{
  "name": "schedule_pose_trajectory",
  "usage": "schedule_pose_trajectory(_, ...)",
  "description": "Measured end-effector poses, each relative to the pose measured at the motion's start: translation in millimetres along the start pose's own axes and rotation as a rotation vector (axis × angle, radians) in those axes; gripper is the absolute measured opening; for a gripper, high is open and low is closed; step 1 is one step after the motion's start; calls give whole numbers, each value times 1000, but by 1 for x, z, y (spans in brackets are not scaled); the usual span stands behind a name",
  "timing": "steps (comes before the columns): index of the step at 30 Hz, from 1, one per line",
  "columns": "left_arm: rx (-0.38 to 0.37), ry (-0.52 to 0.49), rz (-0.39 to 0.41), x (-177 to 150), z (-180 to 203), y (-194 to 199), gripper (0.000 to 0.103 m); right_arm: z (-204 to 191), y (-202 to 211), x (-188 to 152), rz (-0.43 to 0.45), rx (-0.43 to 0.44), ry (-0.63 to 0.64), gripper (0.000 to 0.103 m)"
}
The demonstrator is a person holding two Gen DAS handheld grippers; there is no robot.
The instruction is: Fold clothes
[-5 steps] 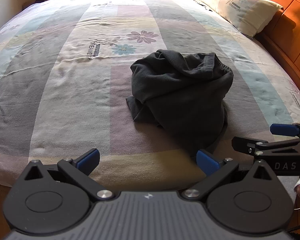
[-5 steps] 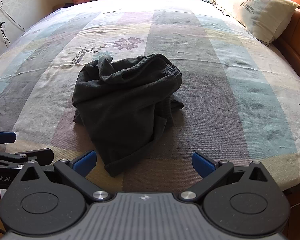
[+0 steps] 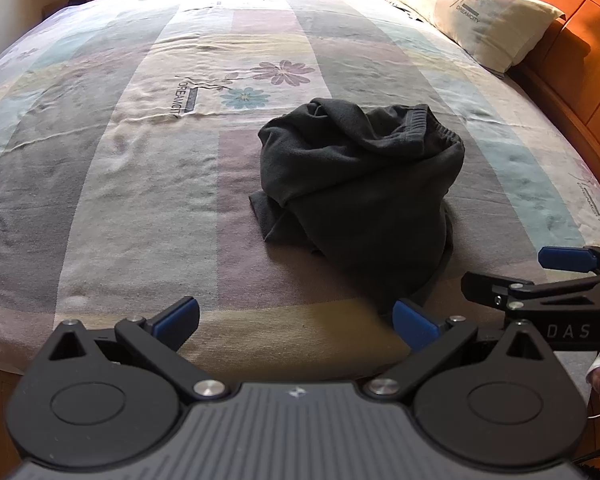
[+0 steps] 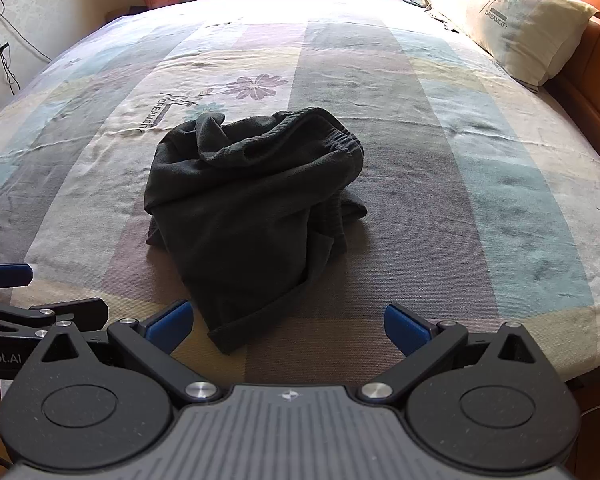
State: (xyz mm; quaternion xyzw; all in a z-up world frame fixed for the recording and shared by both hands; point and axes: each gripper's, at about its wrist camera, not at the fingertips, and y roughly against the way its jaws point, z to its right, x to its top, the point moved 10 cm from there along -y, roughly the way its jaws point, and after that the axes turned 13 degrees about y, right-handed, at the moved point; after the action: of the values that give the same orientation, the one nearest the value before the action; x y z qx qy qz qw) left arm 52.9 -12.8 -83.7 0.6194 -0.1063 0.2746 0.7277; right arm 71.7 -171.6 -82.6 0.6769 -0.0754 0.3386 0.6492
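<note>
We hold both grippers, left [image 3: 296, 320] and right [image 4: 288, 322], wide open and empty, the crumpled shorts [image 4: 252, 200] just ahead, nearer our right, running away toward the pillow [image 4: 512, 20]

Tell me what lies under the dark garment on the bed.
The dark garment sits crumpled on the patchwork bedsheet, which shows all around it. Whether anything else is under the heap cannot be seen; the cloth covers it.
</note>
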Motion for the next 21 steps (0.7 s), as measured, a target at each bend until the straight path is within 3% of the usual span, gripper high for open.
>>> schedule_pose_trajectory(21,-13,1,-4,-1,2,-1,102,1,0,0,1,-3,-5,103)
